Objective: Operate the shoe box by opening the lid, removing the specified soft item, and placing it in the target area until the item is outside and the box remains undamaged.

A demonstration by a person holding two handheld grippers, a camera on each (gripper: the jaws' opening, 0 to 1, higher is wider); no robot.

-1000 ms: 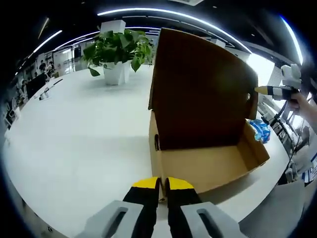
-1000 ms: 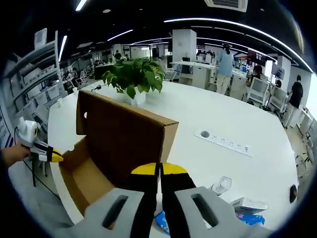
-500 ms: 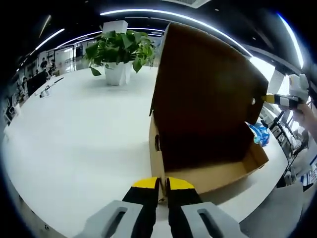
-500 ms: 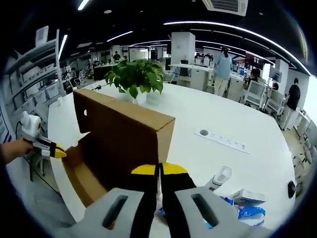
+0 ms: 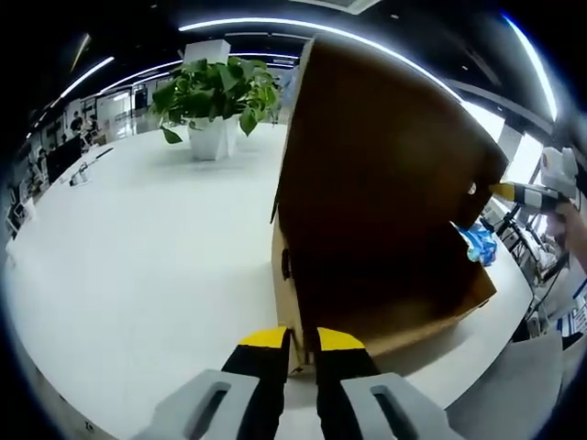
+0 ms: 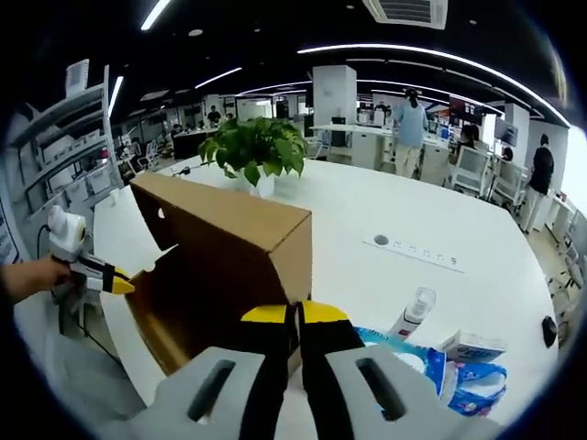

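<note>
A brown cardboard shoe box [image 5: 413, 316] stands on the white table [image 5: 138, 266] with its hinged lid [image 5: 385, 165] tilted low over the inside, which lies in shadow. My left gripper [image 5: 303, 344] is shut on the near corner of the box wall. My right gripper [image 6: 295, 316] is shut on the lid's [image 6: 220, 206] edge; it also enters the left gripper view as the right gripper [image 5: 515, 192] beside the lid's far corner. The left gripper [image 6: 115, 282] shows at the box's far end. A blue soft pack [image 6: 413, 359] lies on the table outside the box, also seen as the blue pack [image 5: 479, 243].
A potted plant [image 5: 215, 92] stands behind the box. Near the blue pack are a small bottle [image 6: 415, 312] and a small carton [image 6: 472, 346]. A power strip [image 6: 413, 252] is set into the table top. People stand among desks far back.
The lid has tipped down over the box, hiding more of the inside. My right gripper moved with it, and more of the blue pack shows below. The left jaws stand slightly wider.
</note>
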